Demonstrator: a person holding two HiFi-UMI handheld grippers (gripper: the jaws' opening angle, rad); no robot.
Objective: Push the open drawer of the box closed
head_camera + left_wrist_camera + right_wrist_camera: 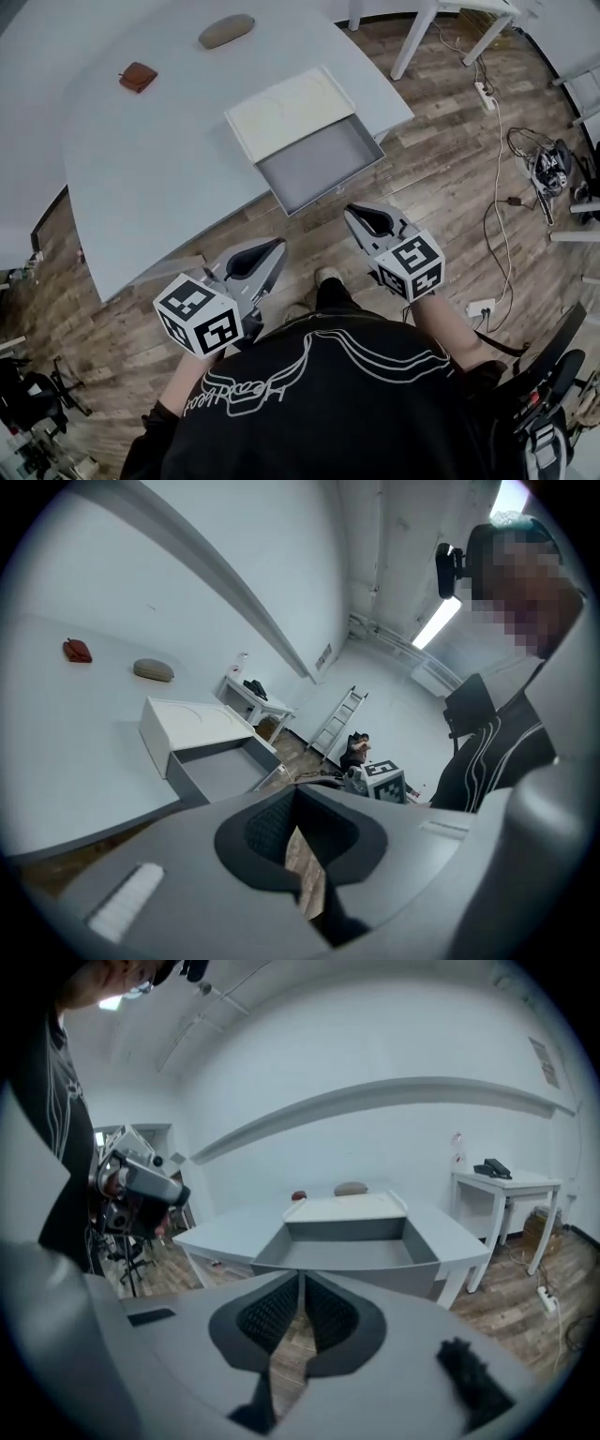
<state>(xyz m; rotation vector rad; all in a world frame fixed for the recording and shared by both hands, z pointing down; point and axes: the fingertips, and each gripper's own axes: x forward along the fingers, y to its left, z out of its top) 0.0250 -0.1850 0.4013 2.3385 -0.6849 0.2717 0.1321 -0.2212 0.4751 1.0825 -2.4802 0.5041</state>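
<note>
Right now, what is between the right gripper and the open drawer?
Nothing solid. The head view shows only a stretch of bare wooden floor below the gap between the right gripper and the front of the drawer.

The worktop [141, 187] runs off the head view's top and left edges. Beyond the box [289, 111], a red-brown thing [138, 77] and a grey oval thing [226, 31] are too small to identify. In the right gripper view, the right hand-held gripper [300, 1283] covers the lower middle of the drawer [347, 1252] front.
</note>
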